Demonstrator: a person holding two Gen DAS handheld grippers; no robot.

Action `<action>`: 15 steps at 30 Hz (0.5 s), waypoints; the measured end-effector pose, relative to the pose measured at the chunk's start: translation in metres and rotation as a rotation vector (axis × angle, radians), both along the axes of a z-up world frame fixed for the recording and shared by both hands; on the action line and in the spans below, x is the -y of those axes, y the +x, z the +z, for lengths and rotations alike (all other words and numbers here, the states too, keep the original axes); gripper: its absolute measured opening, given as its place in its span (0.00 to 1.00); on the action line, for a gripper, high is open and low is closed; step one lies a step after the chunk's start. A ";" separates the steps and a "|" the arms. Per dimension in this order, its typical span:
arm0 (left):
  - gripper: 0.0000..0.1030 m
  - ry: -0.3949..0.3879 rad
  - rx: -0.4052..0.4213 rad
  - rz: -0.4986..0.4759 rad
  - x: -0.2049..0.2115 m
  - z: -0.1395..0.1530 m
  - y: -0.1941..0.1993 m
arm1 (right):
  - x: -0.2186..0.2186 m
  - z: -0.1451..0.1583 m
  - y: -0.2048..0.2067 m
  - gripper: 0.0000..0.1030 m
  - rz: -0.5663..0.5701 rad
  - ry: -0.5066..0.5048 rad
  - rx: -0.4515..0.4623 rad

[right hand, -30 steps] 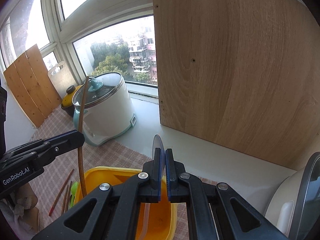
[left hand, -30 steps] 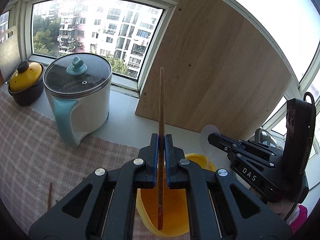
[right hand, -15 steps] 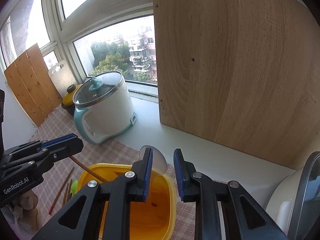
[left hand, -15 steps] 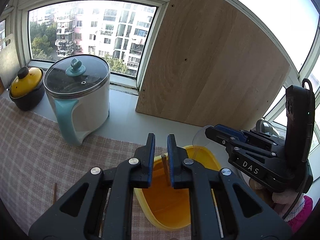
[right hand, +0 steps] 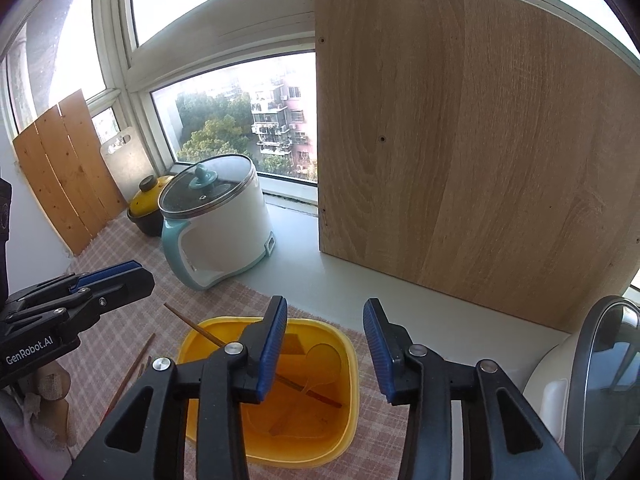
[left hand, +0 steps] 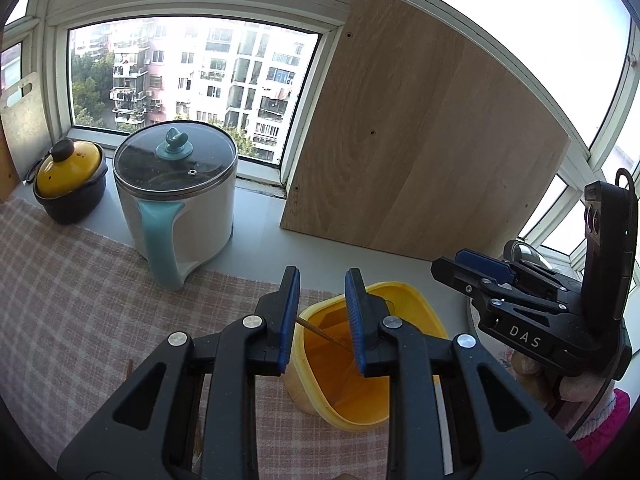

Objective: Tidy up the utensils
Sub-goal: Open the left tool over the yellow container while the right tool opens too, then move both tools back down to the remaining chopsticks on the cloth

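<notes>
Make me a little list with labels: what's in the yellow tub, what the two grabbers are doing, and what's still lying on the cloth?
yellow tub: holds a chopstick leaning over its rim and a clear spoon
left gripper: open, jaws just opened, nothing held
right gripper: open, jaws just opened, nothing held
checked cloth: more chopsticks lie beside the tub
</notes>
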State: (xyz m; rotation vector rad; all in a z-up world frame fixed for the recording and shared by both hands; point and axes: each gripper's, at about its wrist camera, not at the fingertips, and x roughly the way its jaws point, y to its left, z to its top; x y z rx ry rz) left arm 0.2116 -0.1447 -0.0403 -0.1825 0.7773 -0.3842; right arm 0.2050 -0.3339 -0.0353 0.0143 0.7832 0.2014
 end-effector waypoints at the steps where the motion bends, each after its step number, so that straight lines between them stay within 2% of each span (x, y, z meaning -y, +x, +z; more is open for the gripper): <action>1: 0.22 0.001 0.003 0.002 -0.004 0.001 -0.003 | -0.002 0.001 -0.003 0.44 0.001 -0.003 0.005; 11: 0.22 0.011 0.025 0.023 -0.047 0.002 -0.026 | -0.019 0.009 -0.041 0.66 0.004 0.020 0.051; 15: 0.22 0.039 0.006 0.043 -0.073 -0.004 -0.036 | -0.032 0.010 -0.060 0.69 0.029 0.018 0.062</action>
